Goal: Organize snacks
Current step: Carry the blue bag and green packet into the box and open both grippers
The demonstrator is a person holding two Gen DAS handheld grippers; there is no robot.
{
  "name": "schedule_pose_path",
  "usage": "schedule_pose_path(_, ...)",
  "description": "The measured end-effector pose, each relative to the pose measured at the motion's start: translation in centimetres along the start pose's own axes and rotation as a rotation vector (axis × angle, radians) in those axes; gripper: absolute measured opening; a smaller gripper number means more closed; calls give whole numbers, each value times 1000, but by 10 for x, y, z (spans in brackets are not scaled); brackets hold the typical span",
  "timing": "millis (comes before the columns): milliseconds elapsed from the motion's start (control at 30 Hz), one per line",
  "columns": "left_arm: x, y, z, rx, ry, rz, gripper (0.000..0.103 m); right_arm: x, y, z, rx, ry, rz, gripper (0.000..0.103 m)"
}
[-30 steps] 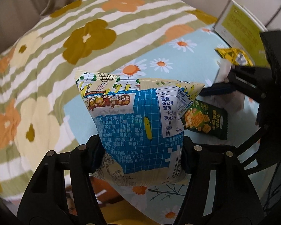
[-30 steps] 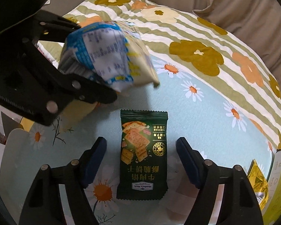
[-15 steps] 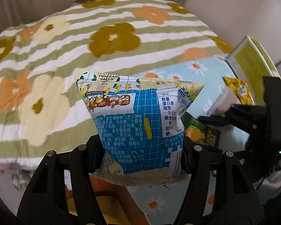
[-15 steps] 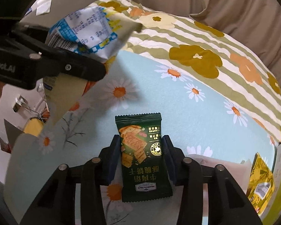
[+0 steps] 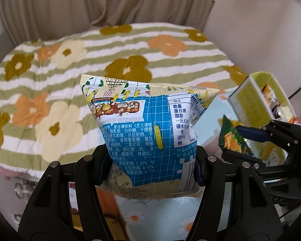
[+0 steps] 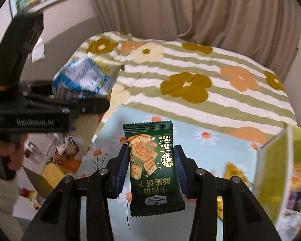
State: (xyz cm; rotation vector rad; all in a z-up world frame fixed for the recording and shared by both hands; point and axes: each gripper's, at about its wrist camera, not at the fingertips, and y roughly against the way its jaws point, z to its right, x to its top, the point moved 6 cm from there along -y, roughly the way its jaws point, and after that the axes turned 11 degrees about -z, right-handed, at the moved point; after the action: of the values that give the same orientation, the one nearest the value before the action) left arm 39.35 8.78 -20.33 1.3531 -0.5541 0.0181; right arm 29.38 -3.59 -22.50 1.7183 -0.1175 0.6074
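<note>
My left gripper [image 5: 151, 166] is shut on a puffy blue and cream snack bag [image 5: 148, 128], held upright above the bed. The same blue bag [image 6: 84, 78] shows at the left of the right wrist view, in the black left gripper a hand holds. My right gripper [image 6: 151, 168] is shut on a dark green cracker packet [image 6: 153, 166], lifted off the pale blue daisy cloth [image 6: 200, 138]. That green packet [image 5: 231, 140] also shows at the right of the left wrist view, pinched by blue pads.
A yellow-green open box [image 6: 275, 172] with snacks inside stands at the right; a gold packet [image 6: 233, 172] lies beside it. The striped flower blanket [image 5: 90, 60] covers the bed behind. Beige curtains [image 6: 210, 10] hang at the back. Clutter [image 6: 60, 150] lies on the floor at left.
The right gripper shut on the green packet and lifted it off the cloth. Both grippers rose, so the bed looks farther away and the curtains came into view.
</note>
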Motion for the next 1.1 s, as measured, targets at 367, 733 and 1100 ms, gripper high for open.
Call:
schedule_pose_path(367, 35, 38, 148, -49, -13, 77, 60, -29, 120, 104, -16, -87, 96, 41)
schedule_pose_path(733, 63, 5, 314, -115, -3, 66, 60, -66, 177, 241, -49, -151, 121, 41)
schedule_pose_path(1100, 77, -60, 388, -124, -24, -56, 64, -100, 180, 312, -20, -258, 93, 41)
